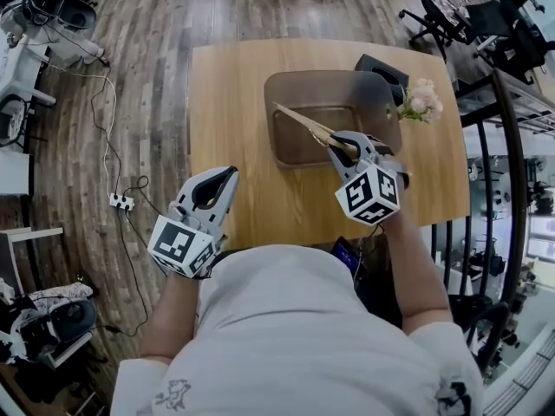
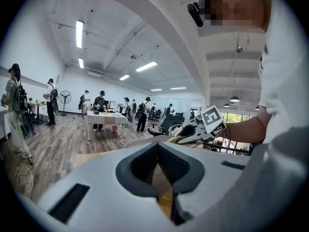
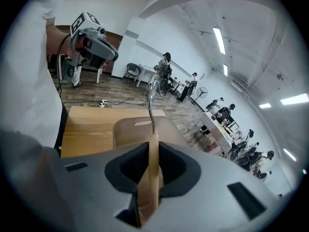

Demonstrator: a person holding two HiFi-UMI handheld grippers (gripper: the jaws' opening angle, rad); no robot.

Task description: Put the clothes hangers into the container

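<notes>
Head view: right gripper (image 1: 342, 148) clamped on wooden hanger (image 1: 300, 120), long axis aimed across container (image 1: 276, 89), hook indistinct; left gripper (image 1: 230, 172) closed, empty.

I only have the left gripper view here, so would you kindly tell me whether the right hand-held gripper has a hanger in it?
Observer: Yes. The right gripper view shows the right hand-held gripper shut on a wooden hanger, whose metal hook points away from the jaws.
Operator: Thank you. Where is the container from there?
Observer: In the head view the brown container sits on the wooden table, and the hanger's free end lies over it in the picture.
Operator: Is anything close beside it?
Observer: Pink flowers and a black box are by its far right corner.
</notes>
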